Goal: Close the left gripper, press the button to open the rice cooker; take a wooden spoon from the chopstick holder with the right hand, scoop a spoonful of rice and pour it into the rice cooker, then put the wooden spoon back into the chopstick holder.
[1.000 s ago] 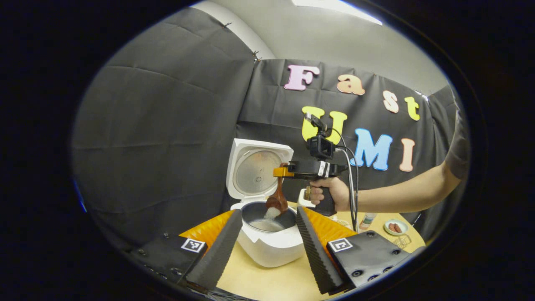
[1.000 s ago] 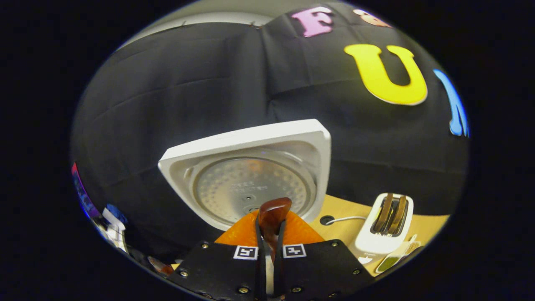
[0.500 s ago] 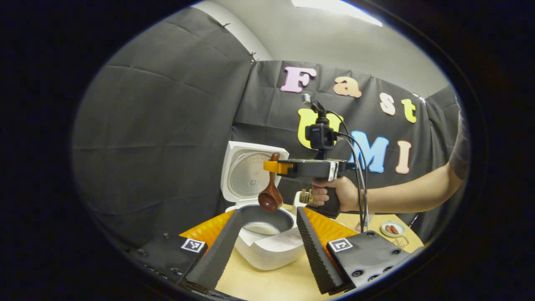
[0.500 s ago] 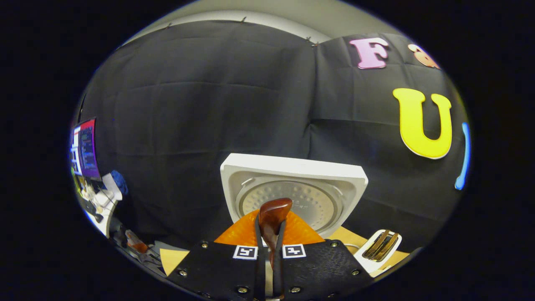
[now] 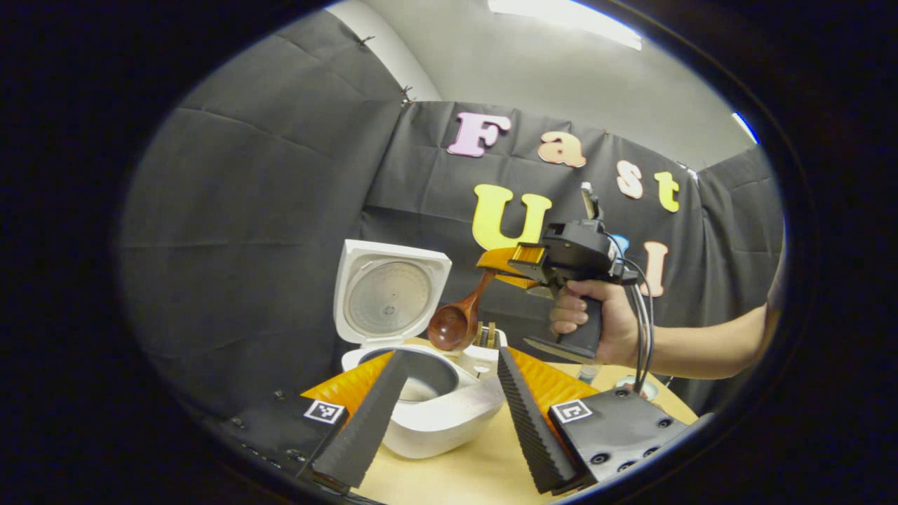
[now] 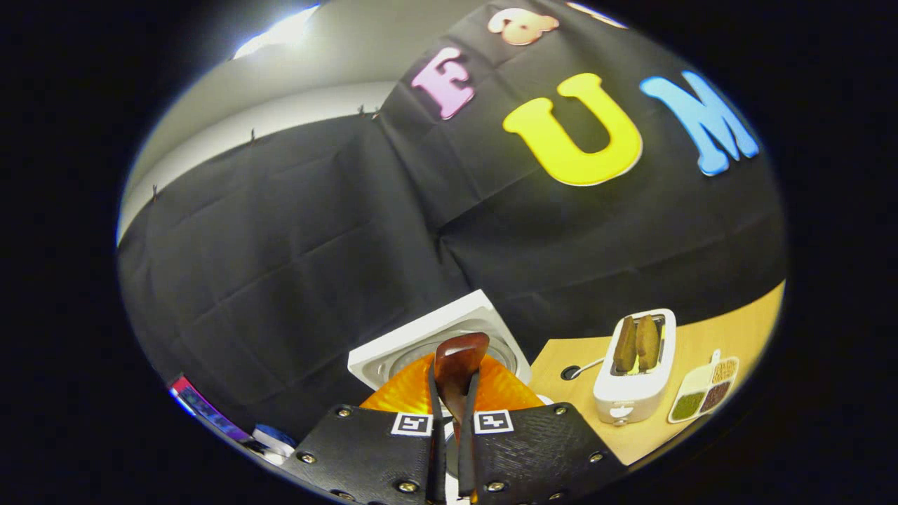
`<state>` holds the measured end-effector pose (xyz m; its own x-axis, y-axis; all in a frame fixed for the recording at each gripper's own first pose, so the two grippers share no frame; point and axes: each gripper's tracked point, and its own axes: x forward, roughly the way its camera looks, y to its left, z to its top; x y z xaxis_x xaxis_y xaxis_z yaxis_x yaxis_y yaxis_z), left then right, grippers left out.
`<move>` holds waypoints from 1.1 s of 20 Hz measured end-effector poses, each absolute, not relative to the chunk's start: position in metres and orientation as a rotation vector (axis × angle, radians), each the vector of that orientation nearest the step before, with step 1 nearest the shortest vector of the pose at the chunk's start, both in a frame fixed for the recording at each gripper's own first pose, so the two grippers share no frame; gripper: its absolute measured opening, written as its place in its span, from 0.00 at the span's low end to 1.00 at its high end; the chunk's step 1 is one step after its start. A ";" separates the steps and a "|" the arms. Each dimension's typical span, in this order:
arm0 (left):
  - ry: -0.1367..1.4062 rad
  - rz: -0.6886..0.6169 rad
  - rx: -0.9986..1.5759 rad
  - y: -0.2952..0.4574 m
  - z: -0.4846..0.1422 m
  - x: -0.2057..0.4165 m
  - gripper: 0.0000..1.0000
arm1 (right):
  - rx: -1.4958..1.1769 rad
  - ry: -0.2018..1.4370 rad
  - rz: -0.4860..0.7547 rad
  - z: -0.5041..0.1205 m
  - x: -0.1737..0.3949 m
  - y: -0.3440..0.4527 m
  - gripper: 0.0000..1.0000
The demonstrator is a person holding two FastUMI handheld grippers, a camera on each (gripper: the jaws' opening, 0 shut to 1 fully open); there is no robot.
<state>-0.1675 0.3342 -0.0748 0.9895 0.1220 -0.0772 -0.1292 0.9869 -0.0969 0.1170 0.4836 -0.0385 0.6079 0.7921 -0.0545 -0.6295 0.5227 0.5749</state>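
Observation:
The white rice cooker point(image 5: 438, 414) stands with its lid point(image 5: 389, 298) raised, and some rice lies in the inner pot point(image 5: 421, 379). My left gripper point(image 5: 445, 421) is open, its fingers wide apart on either side of the cooker's front. Held by a hand point(image 5: 603, 326), my right gripper point(image 5: 501, 263) hangs above and to the right of the pot, shut on the handle of the wooden spoon point(image 5: 452, 324). The spoon's bowl hangs down and left, above the pot's right rim. In the right gripper view the spoon's handle end point(image 6: 459, 356) sticks up between the shut fingers of my right gripper point(image 6: 452, 393), with the cooker lid point(image 6: 428, 337) behind.
A white toaster point(image 6: 635, 368) with two slices in it stands on the wooden table point(image 6: 701, 337), right of the cooker. A small divided dish of grains point(image 6: 701, 396) lies beside it. A small bottle point(image 5: 589, 372) and a dish point(image 5: 635, 384) sit behind my right finger.
The spoon, which was tipping rice into the pot, has risen out of it and swung right. The right gripper has tilted and turned toward the toaster. The left gripper stays open.

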 end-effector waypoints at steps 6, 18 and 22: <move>0.068 0.037 -0.088 0.325 -0.076 -0.171 0.93 | 0.739 0.312 0.767 -0.016 0.110 0.379 0.07; 0.049 -0.087 -0.064 0.306 -0.074 -0.172 0.93 | 0.940 0.265 0.484 -0.033 0.071 0.160 0.07; 0.063 -0.131 -0.052 0.289 -0.077 -0.169 0.92 | 0.942 0.238 0.397 -0.039 0.064 0.099 0.07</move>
<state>-0.1692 0.2895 -0.0766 0.9894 -0.1323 -0.0593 0.1290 0.9901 -0.0557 0.0644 0.0990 -0.0394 0.9024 0.4300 -0.0261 -0.2260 0.5242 0.8211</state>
